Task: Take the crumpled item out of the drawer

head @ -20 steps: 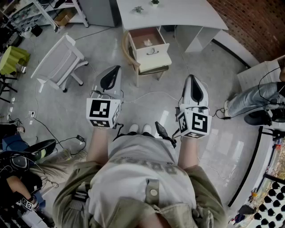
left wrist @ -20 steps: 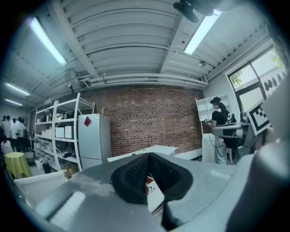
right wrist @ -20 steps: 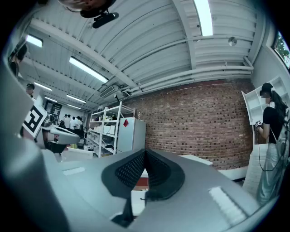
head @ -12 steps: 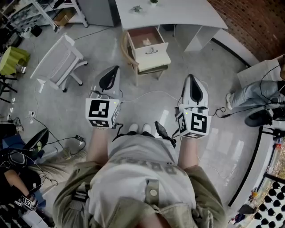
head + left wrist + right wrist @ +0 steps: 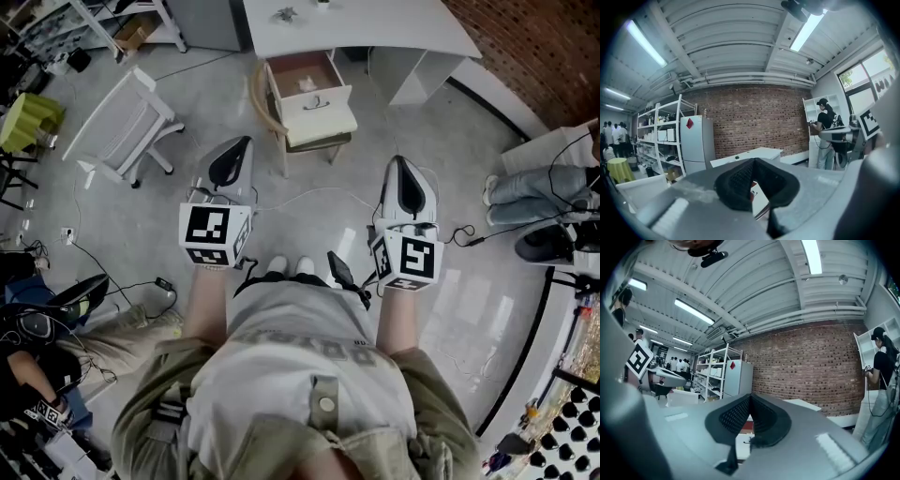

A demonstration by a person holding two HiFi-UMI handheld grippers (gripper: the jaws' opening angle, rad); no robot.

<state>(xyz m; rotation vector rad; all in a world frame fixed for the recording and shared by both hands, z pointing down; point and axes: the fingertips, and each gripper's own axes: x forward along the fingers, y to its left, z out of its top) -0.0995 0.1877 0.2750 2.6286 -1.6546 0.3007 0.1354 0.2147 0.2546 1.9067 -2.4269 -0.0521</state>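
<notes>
We've got both tongs fully closed and empty: left tongs (image 5: pixel 234 157), right tongs (image 5: pixel 404 180). We hold them side by side over the floor, pointing toward the drawer (image 5: pixel 322 105) but well apart from it. The drawer stands open just in front of the white surface (image 5: pixel 375 28). The crumpled item (image 5: pixel 307 84), whitish, lies inside the drawer.

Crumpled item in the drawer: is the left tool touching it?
Apart. Head view: the left tool hangs over the floor, short of the drawer with the crumpled item.
</notes>
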